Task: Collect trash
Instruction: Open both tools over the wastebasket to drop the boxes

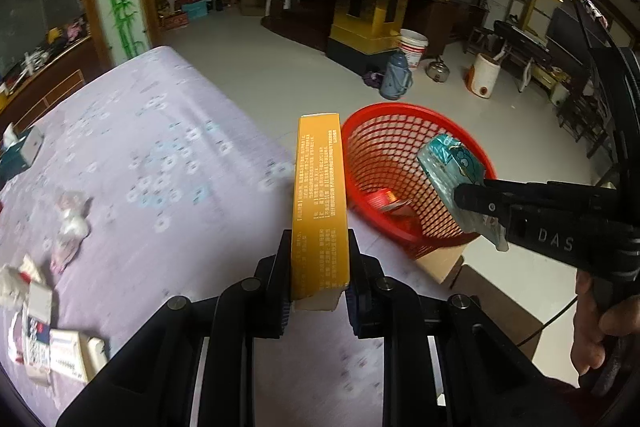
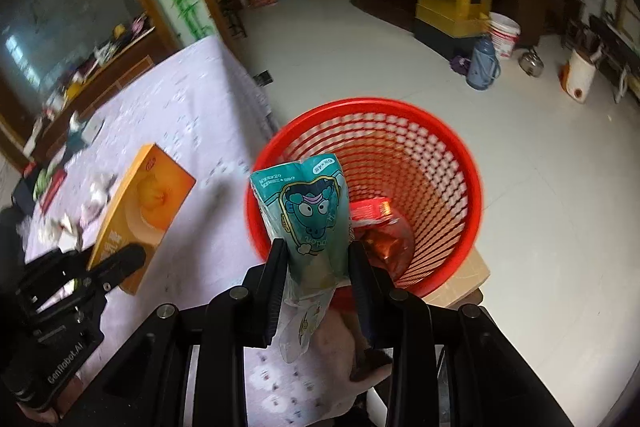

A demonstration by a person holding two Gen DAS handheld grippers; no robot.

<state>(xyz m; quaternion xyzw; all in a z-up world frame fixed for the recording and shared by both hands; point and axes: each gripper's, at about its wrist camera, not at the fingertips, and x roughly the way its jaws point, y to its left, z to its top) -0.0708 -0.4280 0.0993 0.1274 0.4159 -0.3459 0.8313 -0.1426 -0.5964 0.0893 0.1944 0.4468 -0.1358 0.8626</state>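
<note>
The left tongs (image 1: 320, 267) are clamped on an orange box (image 1: 320, 195), held upright over the table (image 1: 160, 147) edge. The right tongs (image 2: 318, 259) grip a teal packet (image 2: 308, 211) above the near rim of the red basket (image 2: 460, 163), which holds red wrappers (image 2: 380, 223). More scraps (image 1: 44, 307) lie left of the left tongs.

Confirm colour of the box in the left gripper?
Orange-yellow box; right wrist view shows it best.

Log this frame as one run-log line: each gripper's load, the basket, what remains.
left gripper: shut on orange box | right gripper: shut on teal packet, at red basket rim | basket: red wrapper inside | tablecloth: litter left
</note>
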